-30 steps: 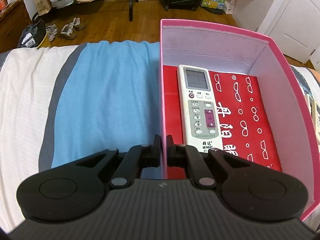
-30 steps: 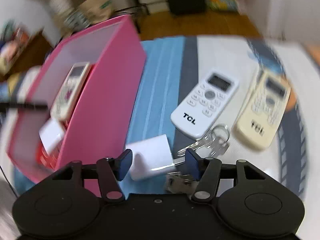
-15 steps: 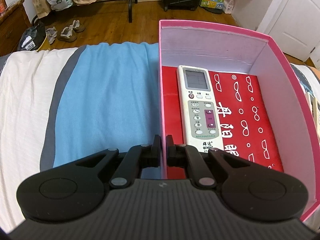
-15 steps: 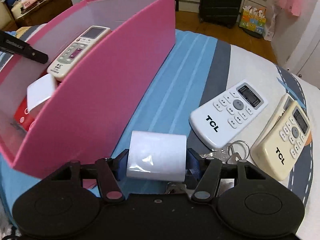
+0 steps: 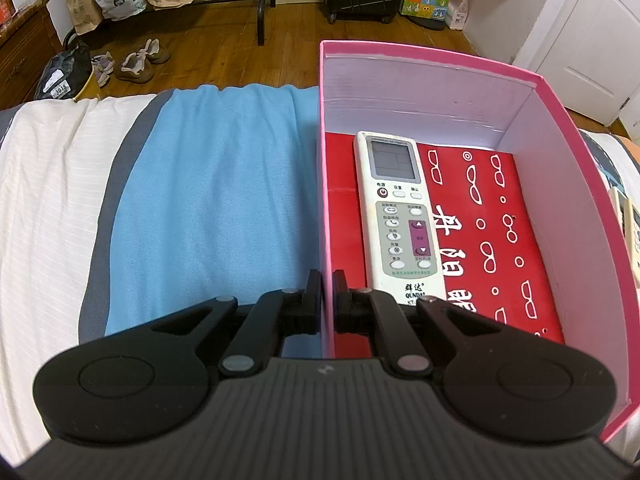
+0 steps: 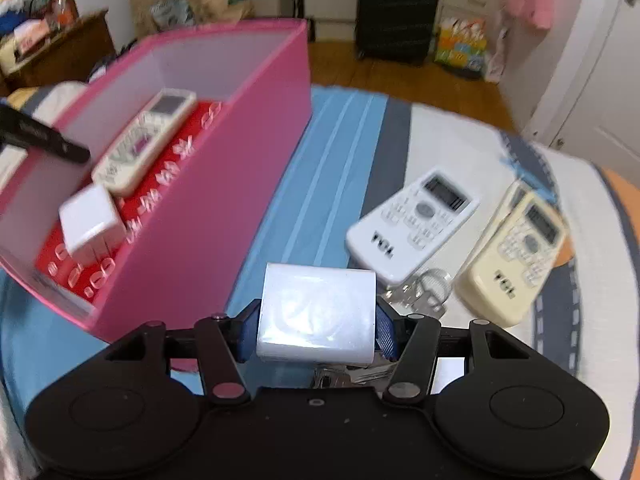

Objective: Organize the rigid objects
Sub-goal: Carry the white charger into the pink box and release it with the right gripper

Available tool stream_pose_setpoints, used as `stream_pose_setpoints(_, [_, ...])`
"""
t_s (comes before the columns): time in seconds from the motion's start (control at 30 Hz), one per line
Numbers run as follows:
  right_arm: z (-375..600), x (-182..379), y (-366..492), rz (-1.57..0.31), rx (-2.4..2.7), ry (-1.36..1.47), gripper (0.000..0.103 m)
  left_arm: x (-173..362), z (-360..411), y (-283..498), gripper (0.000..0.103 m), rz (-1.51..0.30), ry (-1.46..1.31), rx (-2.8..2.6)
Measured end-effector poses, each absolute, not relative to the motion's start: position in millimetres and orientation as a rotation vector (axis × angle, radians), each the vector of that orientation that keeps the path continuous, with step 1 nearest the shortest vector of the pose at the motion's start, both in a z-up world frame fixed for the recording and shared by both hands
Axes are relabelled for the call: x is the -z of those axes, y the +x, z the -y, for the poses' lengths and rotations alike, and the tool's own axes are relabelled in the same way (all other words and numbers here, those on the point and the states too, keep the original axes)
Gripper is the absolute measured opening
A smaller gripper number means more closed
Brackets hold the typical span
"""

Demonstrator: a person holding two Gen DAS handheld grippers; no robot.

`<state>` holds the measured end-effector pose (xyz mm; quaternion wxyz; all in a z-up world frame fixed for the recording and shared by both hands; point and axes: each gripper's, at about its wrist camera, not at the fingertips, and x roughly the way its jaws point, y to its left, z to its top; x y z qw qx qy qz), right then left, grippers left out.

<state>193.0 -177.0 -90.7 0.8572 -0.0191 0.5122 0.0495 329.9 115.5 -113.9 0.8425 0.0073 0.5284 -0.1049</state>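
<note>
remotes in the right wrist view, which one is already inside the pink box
The white-and-grey remote with purple buttons, lying on the red sheet inside the pink box. The white TCL remote and the cream TCL remote lie outside on the bedspread.

**Count of objects on the bed and in the box**

Three remote controls: one grey-buttoned remote [image 6: 145,142] in the box, plus a white remote [image 6: 412,224] and a cream remote [image 6: 514,258] on the bed. Two white charger blocks: one inside the box [image 6: 91,224], one outside it [image 6: 318,316]. One pink box [image 5: 552,168]. One bunch of keys [image 6: 424,294], partly hidden. One red printed card [image 5: 500,240] lining the box floor.
</note>
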Motion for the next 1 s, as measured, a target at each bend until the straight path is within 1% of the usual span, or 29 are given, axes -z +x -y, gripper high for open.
stream_pose_setpoints(0.4, [161.6,7.7,182.1,-0.928,-0.084,-0.028,0.062,113.8,-114.0,329.8,0.004,-1.12,0.004,0.22])
stream_pose_setpoints(0.57, [137.4,-19.0,186.0,-0.906,-0.143,-0.036,0.062,113.9,-114.6,330.0,0.004,-1.122,-0.004,0.223])
stream_pose_setpoints(0.77, [101.7,-21.0,205.1,-0.918,-0.242,-0.013,0.062,113.2,-115.2,329.3,0.005,-1.121,-0.01,0.229])
stream_pose_setpoints(0.9, [81.9,-4.0,232.9,-0.974,-0.291,0.044,0.062,113.7,-117.1,330.0,0.005,-1.12,-0.014,0.232])
stream_pose_setpoints(1.0, [70.7,18.9,259.7,-1.045,-0.299,0.095,0.062,114.3,-120.0,331.0,0.005,-1.124,-0.027,0.238])
